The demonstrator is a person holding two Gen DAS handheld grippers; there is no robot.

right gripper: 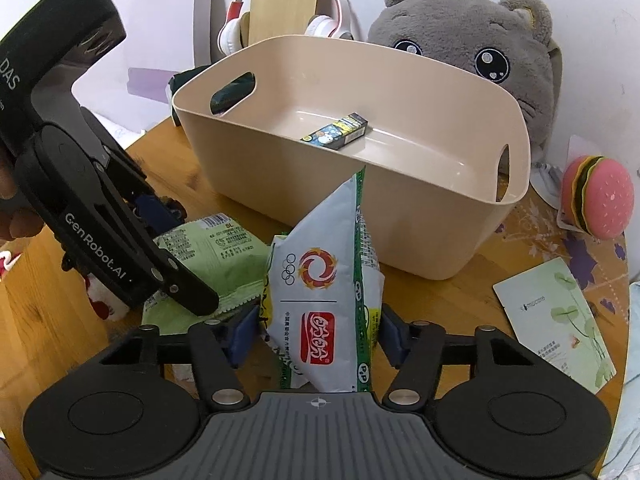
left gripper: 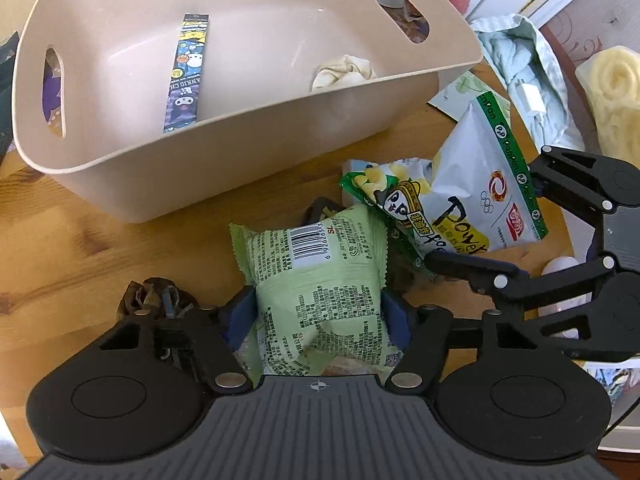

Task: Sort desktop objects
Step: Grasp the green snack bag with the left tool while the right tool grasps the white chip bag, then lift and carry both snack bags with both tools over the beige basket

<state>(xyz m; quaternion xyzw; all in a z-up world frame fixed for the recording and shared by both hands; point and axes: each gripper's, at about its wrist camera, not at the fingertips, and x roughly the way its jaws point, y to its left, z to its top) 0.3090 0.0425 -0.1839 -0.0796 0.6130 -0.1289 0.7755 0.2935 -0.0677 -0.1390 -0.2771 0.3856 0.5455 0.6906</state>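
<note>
Holding 1 cartoon box (right gripper: 338, 131), beige tub (left gripper: 248, 136); left jaws grip green packet (left gripper: 320, 288), right jaws white bag (right gripper: 324, 292).

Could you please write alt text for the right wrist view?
The right gripper clamps a white snack bag before a beige basket holding a small cartoon-printed box. At left, the left gripper holds a green packet.

Basket (right gripper: 400, 236): smooth matt plastic. Snack pkts (left gripper: 320, 288) (right gripper: 320, 312): glossy crinkled foil. Worktop (left gripper: 100, 264): varnished wood w/ grain. Plush toy (right gripper: 480, 40): fuzzy cloth.
</note>
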